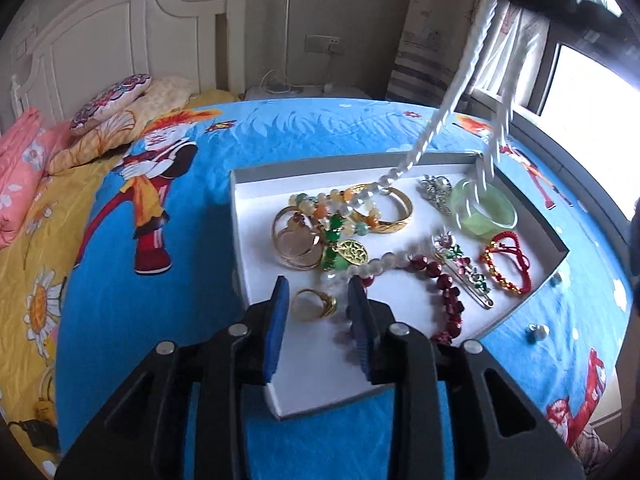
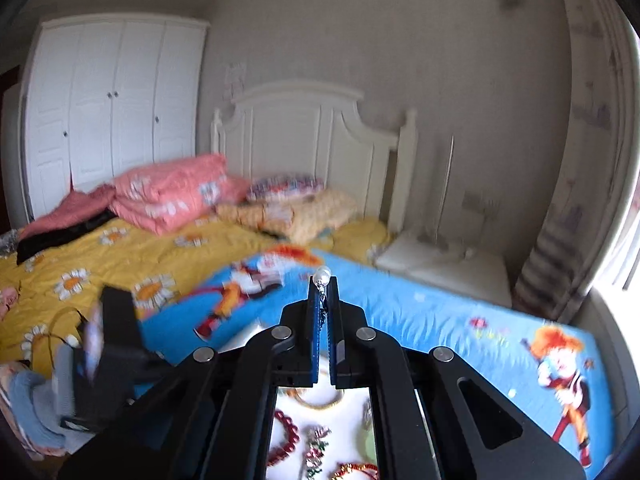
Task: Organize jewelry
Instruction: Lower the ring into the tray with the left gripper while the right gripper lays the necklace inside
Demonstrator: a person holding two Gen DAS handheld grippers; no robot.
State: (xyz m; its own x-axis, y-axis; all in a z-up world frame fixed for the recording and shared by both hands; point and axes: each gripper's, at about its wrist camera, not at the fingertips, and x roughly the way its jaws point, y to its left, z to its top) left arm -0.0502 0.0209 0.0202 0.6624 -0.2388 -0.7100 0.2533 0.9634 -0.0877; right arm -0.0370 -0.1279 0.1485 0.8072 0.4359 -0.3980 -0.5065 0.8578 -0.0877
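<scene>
A white tray (image 1: pixel 256 184) lies on the blue cartoon bedsheet and holds several pieces of jewelry. My left gripper (image 1: pixel 318 285) hovers over the tray's near end, open, with a gold ring (image 1: pixel 314 305) lying between its blue pads, untouched. A white bead necklace (image 1: pixel 436 120) hangs taut from the tray toward the top right. Its lower end still rests by the gold bangle (image 1: pixel 390 216). My right gripper (image 2: pixel 323 281) is shut on the necklace's pearl end (image 2: pixel 322 274), high above the tray. A green jade bangle (image 1: pixel 486 214) and a red cord bracelet (image 1: pixel 506 264) lie at the tray's right.
Two loose beads (image 1: pixel 538 332) lie on the sheet right of the tray. Folded pink bedding (image 1: pixel 20 168) and pillows (image 1: pixel 112 104) sit by the white headboard (image 1: pixel 100 40). A window (image 1: pixel 592 112) borders the bed's right side. A white wardrobe (image 2: pixel 112 112) stands at the back.
</scene>
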